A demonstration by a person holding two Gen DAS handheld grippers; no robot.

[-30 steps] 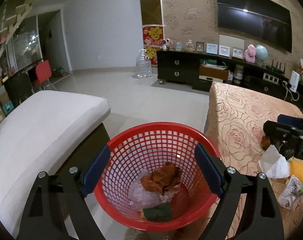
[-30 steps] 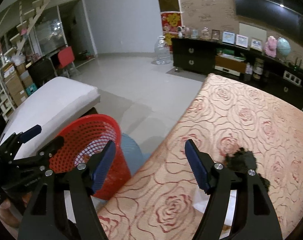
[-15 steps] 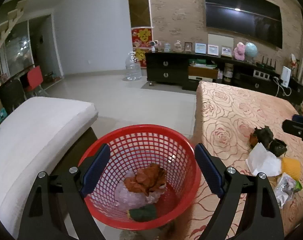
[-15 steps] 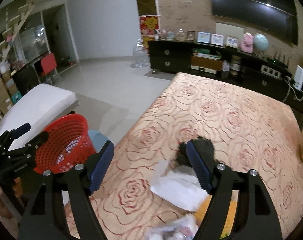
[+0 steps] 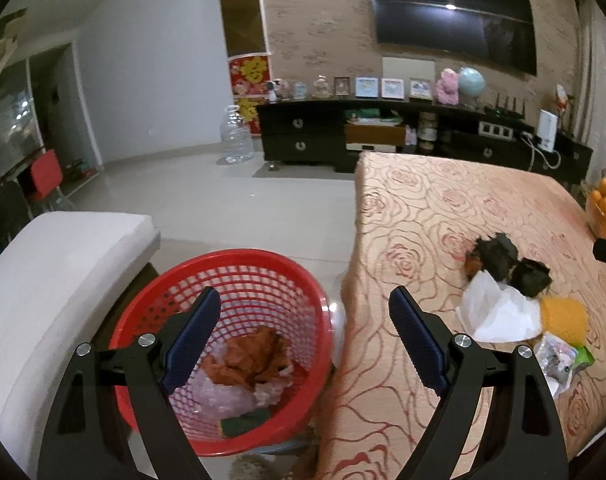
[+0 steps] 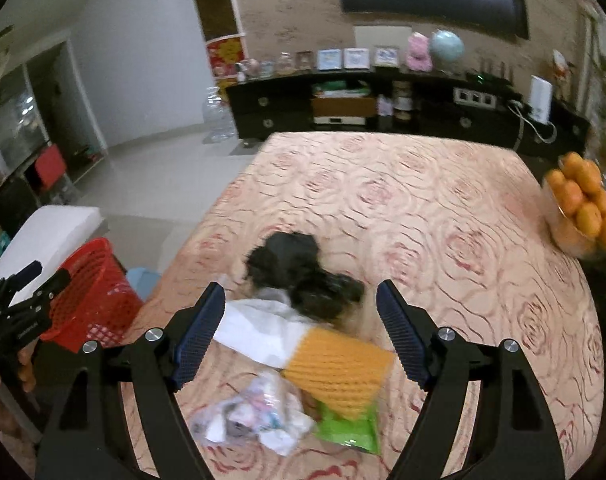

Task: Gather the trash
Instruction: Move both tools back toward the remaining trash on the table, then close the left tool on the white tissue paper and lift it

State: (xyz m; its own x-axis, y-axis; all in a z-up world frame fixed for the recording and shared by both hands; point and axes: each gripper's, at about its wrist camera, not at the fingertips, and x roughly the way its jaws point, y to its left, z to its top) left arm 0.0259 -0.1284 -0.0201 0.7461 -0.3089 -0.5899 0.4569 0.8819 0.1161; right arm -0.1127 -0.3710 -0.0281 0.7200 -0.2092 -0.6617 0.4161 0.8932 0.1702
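Note:
A red mesh basket point(image 5: 239, 276) stands on the floor beside the table, holding brown paper, clear plastic and a green item; it also shows in the right wrist view point(image 6: 91, 280). My left gripper point(image 5: 303, 344) is open and empty above its right rim. On the rose-patterned table lies a trash pile: dark crumpled pieces point(image 6: 303, 272), white paper point(image 6: 259, 328), an orange sponge point(image 6: 339, 368), a clear wrapper point(image 6: 255, 412) and a green packet point(image 6: 347, 432). My right gripper point(image 6: 301, 332) is open and empty, hovering over this pile. The pile also shows in the left wrist view point(image 5: 503, 304).
A white cushioned bench point(image 5: 51, 280) sits left of the basket. A bowl of oranges point(image 6: 583, 208) stands at the table's right edge. A dark TV cabinet point(image 5: 383, 136) lines the far wall, with a water jug point(image 5: 233, 136) on the tiled floor.
My right gripper has swung right from the basket side to over the trash pile. My left gripper has shifted right, so the basket now sits lower left.

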